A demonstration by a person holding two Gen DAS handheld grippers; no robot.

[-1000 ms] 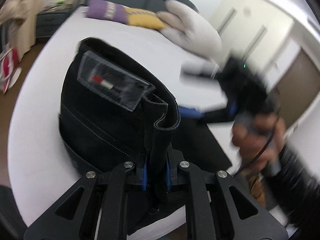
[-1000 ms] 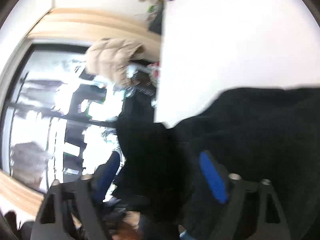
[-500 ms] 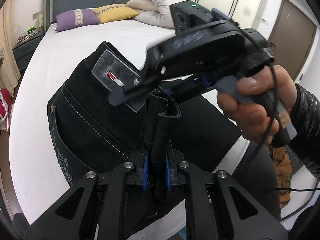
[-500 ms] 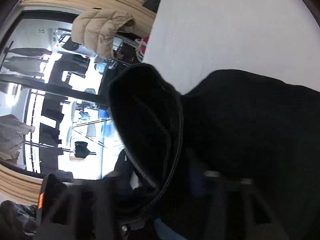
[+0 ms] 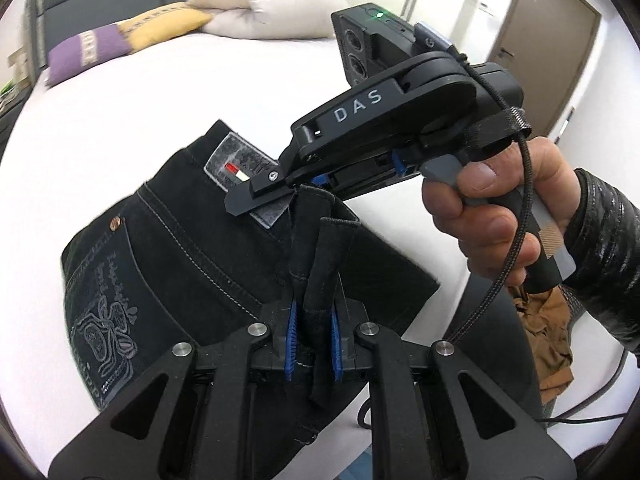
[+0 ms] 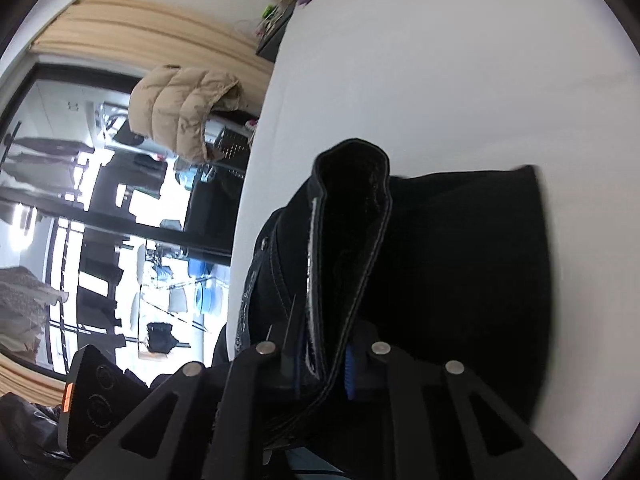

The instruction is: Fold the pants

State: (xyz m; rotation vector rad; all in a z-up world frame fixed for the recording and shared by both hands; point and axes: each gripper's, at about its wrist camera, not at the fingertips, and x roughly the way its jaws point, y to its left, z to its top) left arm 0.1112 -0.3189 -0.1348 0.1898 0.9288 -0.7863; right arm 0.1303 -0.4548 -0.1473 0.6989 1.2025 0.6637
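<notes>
Black jeans with a grey waist patch and an embroidered back pocket lie on the white bed. My left gripper is shut on a bunched fold of the waistband, which stands up between its blue pads. My right gripper, held in a hand, reaches in from the right and touches the waistband by the patch. In the right wrist view, my right gripper is shut on a looped fold of the jeans.
Purple and yellow pillows and a folded white duvet lie at the head of the bed. A beige jacket hangs by the window past the bed's edge. A brown door stands at the right.
My right gripper has come in beside the left and closed on the waistband. The left gripper kept its grip while the jeans shifted on the bed.
</notes>
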